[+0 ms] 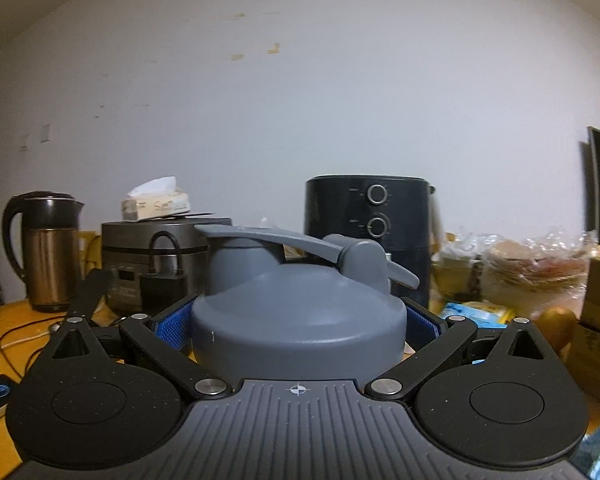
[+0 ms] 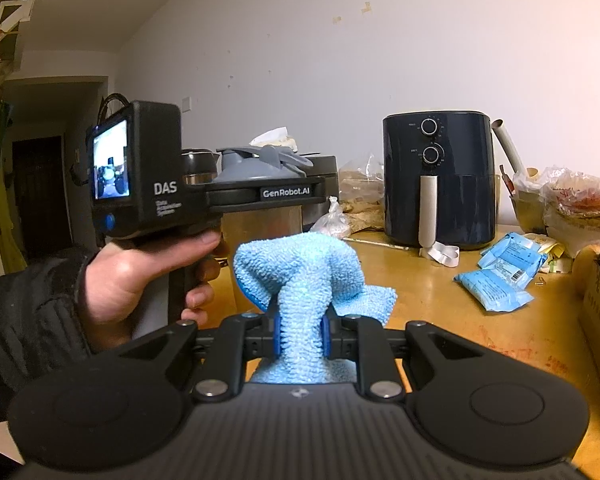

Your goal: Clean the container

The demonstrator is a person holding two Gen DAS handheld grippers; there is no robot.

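Grey plastic lid [image 1: 300, 312] of the container [image 2: 260, 216] sits between your left gripper's [image 1: 300, 320] blue pads [image 1: 174, 326], held upright above the yellow table [image 2: 440, 292]. Judged risks: the grip is high on the smooth lid, so wiping pressure could twist or slip the container from the pads; the flip handle [image 1: 276, 242] could snag cloth. Your right gripper [image 2: 300, 338] is nearly closed, pads pinching the bunched blue cloth [image 2: 300, 272], just beside the steel body and seemingly not touching. A thin pinch may let it pull free.
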